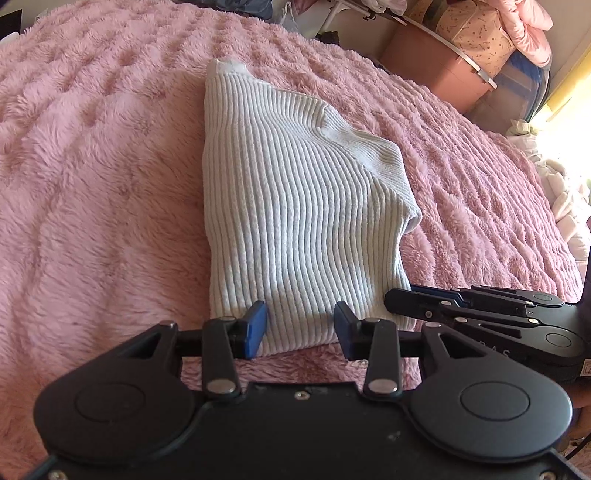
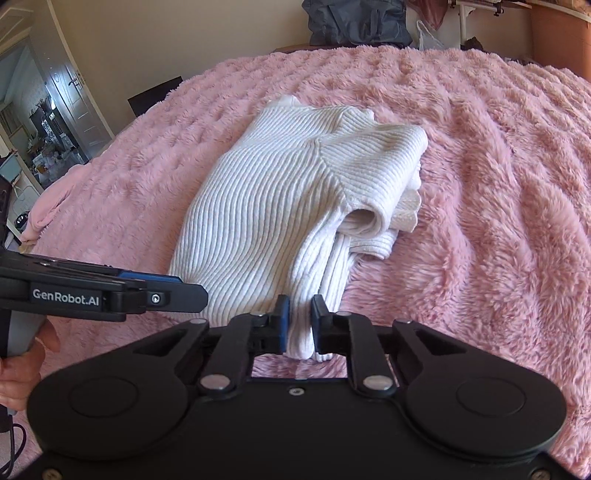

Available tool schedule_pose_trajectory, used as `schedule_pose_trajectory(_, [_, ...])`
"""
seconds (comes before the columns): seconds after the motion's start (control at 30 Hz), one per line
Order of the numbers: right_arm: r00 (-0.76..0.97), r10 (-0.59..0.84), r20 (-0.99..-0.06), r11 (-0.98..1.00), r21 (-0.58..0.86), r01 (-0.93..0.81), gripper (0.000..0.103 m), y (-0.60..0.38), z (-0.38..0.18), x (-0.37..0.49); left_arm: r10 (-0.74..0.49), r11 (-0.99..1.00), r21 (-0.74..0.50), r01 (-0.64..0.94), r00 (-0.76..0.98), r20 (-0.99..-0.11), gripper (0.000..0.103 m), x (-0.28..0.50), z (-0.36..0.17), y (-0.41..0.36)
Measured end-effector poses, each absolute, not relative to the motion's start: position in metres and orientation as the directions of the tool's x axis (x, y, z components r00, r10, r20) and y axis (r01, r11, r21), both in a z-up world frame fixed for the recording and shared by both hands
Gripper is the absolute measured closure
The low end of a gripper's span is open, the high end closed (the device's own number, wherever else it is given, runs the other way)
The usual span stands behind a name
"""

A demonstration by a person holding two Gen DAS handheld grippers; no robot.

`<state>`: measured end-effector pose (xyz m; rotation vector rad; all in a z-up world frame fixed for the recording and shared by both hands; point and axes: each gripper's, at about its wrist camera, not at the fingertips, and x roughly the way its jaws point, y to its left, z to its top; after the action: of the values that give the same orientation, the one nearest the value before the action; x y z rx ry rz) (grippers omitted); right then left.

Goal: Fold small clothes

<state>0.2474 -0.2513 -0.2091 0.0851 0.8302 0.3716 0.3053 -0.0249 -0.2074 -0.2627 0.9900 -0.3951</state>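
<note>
A white ribbed knit sweater [image 1: 295, 206] lies folded lengthwise on the pink fluffy blanket [image 1: 92, 184]. My left gripper [image 1: 300, 326] is open, its blue pads on either side of the sweater's near hem, above the cloth. My right gripper [image 2: 298, 321] is shut on the sweater's [image 2: 280, 192] near right corner, with folded cloth bunched between its pads. A folded sleeve lies at the sweater's right side in the right wrist view. The right gripper also shows from the side in the left wrist view [image 1: 399, 299]. The left gripper shows in the right wrist view [image 2: 192, 291].
The blanket [image 2: 498, 184] covers the whole bed. A pink storage box [image 1: 436, 66] and bags stand beyond the far right edge. A dark bag [image 2: 358, 22] sits past the far edge. A doorway [image 2: 40, 110] is at the left.
</note>
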Motion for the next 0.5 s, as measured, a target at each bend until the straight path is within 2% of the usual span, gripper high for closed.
schedule_pose_trajectory(0.23, [0.637, 0.364, -0.679, 0.931, 0.25, -0.266, 0.094, -0.262, -0.193, 0.248, -0.479, 0.875, -0.438, 0.204, 0.49, -0.728, 0.062, 0.307, -0.197, -0.026])
schedule_pose_trajectory(0.33, [0.657, 0.362, -0.662, 0.932, 0.24, -0.272, 0.095, -0.268, -0.18, 0.247, -0.47, 0.882, -0.418, 0.219, 0.493, -0.732, 0.062, 0.309, -0.195, -0.031])
schedule_pose_trajectory(0.5, [0.605, 0.347, -0.717, 0.937, 0.238, -0.256, 0.095, -0.271, -0.211, 0.257, -0.435, 0.9, -0.379, 0.215, 0.486, -0.758, 0.061, 0.314, -0.21, -0.036])
